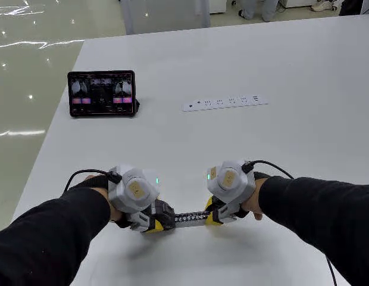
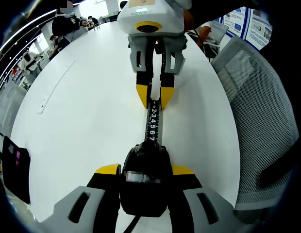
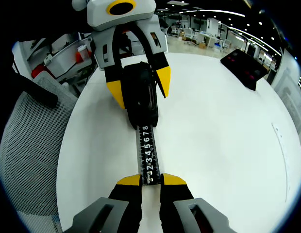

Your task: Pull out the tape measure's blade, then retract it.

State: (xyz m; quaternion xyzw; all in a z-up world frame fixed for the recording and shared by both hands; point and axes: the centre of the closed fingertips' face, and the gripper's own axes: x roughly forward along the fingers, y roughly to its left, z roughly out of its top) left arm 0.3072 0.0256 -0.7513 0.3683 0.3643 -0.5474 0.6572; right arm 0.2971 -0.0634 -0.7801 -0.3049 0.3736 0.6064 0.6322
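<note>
My left tongs (image 2: pixel 144 171) squeeze the tape measure (image 2: pixel 144 189), my right tongs (image 3: pixel 150 180) pinch its blade (image 3: pixel 146 150). Gripper views show its numbers; head view adds a tablet (image 1: pixel 102 93), plug strip (image 1: pixel 225 102).

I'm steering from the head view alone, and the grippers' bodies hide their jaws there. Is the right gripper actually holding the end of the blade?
Observer: Yes. In the right gripper view, the right gripper is shut on the tip of the blade.
Operator: And the case?
Observer: The left gripper is shut on the black case, with one jaw on each side.
Operator: How much blade is out?
Observer: The right gripper view shows printed numerals up to 8 between the case and the right gripper.
</note>
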